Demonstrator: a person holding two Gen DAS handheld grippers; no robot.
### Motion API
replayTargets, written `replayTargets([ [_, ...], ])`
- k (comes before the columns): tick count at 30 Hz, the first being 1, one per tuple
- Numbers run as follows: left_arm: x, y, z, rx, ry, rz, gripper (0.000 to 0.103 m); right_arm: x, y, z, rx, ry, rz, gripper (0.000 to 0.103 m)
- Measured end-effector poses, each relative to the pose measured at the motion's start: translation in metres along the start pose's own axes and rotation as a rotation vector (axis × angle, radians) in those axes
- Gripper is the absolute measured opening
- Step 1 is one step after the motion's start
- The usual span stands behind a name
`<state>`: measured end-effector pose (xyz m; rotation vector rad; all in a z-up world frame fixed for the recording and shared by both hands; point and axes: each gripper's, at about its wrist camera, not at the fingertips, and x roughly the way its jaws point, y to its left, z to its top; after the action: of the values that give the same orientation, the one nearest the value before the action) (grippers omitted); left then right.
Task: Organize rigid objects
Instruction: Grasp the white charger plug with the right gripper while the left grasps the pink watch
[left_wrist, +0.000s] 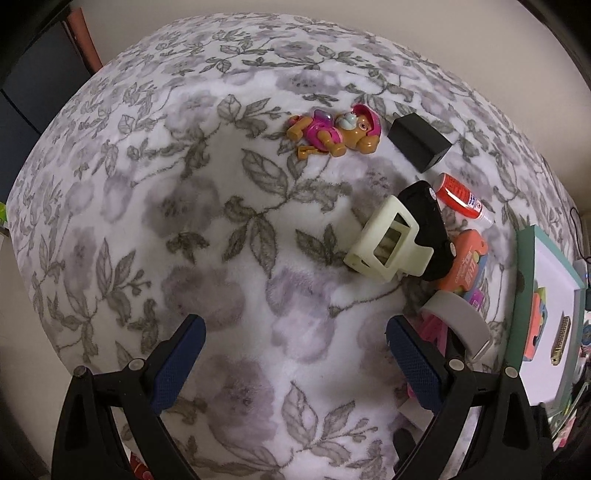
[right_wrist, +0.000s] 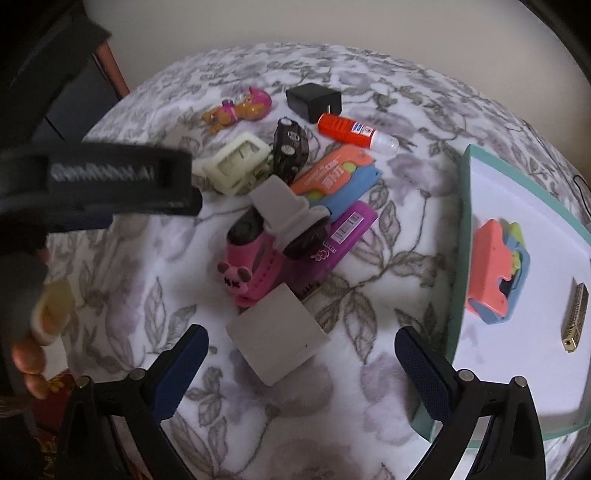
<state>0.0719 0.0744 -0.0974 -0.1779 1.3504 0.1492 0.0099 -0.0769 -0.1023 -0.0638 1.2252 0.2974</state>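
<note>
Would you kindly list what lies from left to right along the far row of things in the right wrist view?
Toy dog → black box → glue stick. Further right, nearer the camera, sits the tray with a small harmonica at its right side.

one toy pup (right_wrist: 240, 107), one black cube (right_wrist: 312, 100), one glue stick (right_wrist: 354, 131), two orange-blue cases (right_wrist: 334, 175) (right_wrist: 496, 271), one harmonica (right_wrist: 574, 317)

Both grippers (left_wrist: 295, 339) (right_wrist: 301, 349) seemingly open, empty.
</note>
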Motion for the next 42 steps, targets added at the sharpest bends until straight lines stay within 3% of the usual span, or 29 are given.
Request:
replayTargets([
  [6,-0.002,0.008,0.003,-0.028,0.013,-0.037,0.098,0.013,-0.002,0.001,0.004,0.029,-0.007,0.088],
  [12,-0.008,0.001,0.002,-0.017,0.027,-0.093,0.098,0.006,0.004,0.001,-0.016,0.016,0.029,0.061],
  [27,-0.009,-0.036,-0.005,0.083,0.052,-0.224,0.097,-0.022,-0.031,0.002,0.093,-0.028,0.052,0.061],
  [30,-0.007,-0.043,-0.006,0.102,0.065,-0.257,0.089,-0.029,-0.037,0.003,0.113,-0.04,0.038,0.061],
  [38,0.002,-0.064,-0.012,0.156,0.116,-0.331,0.051,-0.041,-0.044,0.007,0.18,-0.081,0.045,0.061],
  [42,0.004,-0.079,-0.018,0.225,0.132,-0.356,0.04,-0.041,-0.05,0.007,0.203,-0.086,0.049,0.061],
])
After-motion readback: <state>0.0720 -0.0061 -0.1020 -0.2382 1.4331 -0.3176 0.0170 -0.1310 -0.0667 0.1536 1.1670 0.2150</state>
